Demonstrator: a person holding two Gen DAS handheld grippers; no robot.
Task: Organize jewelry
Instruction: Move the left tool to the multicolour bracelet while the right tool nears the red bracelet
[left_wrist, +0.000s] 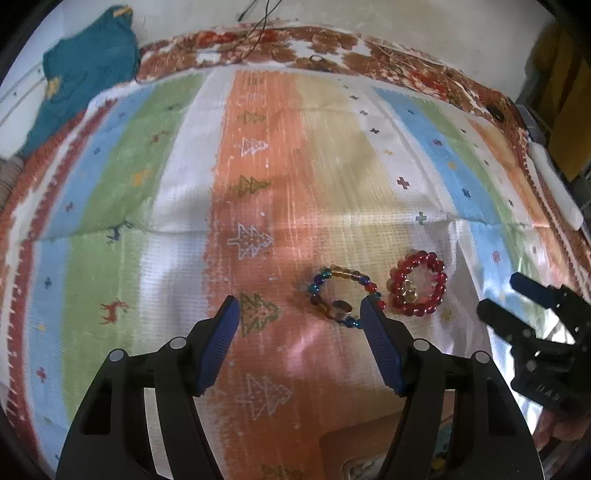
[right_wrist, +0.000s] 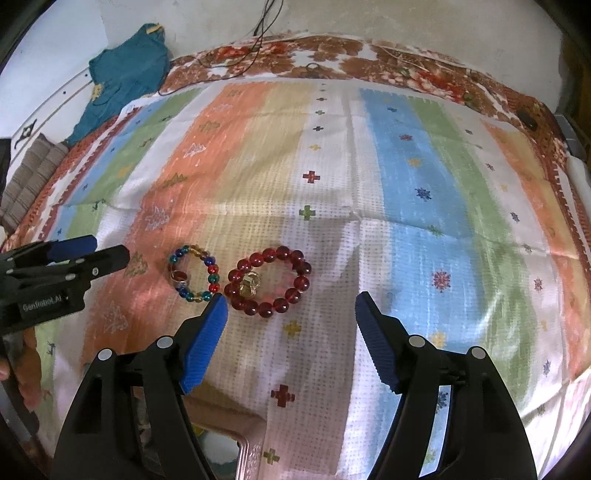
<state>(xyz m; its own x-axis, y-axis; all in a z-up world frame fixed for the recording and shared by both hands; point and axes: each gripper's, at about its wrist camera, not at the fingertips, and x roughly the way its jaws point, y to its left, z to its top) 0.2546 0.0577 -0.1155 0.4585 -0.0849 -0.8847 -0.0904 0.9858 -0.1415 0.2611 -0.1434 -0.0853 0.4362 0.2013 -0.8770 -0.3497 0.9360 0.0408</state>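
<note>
We see the striped cloth (right_wrist: 332, 166) spread wide under both tools, running far beyond our fingertips on every side. Ahead of the right gripper (right_wrist: 290, 306), just past its left fingertip, lies the red bead bracelet (right_wrist: 303, 275), flat on the cloth, with a small gold ring (right_wrist: 250, 285) inside its loop. To the left of that fingertip, just beside the red one but apart from it, lies the multicolored bead bracelet (right_wrist: 212, 271), with a ring bearing a reddish stone (right_wrist: 180, 279) at its near-left edge.

From the left gripper (left_wrist: 301, 306) the order shifts: the multicolored bead bracelet (left_wrist: 325, 277) sits just ahead of our right fingertip, which covers part of its near edge, and the red bead bracelet (left_wrist: 437, 291) lies further right, outside the fingers. Only this view shows the silver band of the ring (left_wrist: 341, 309) clearly; only the right view shows a pinkish box corner (right_wrist: 245, 454) below the fingers. A teal garment (left_wrist: 85, 74) lies far ahead to the left.

Both grippers stand wide apart at the tips, holding nothing. Each shows in the other's view at the side.
</note>
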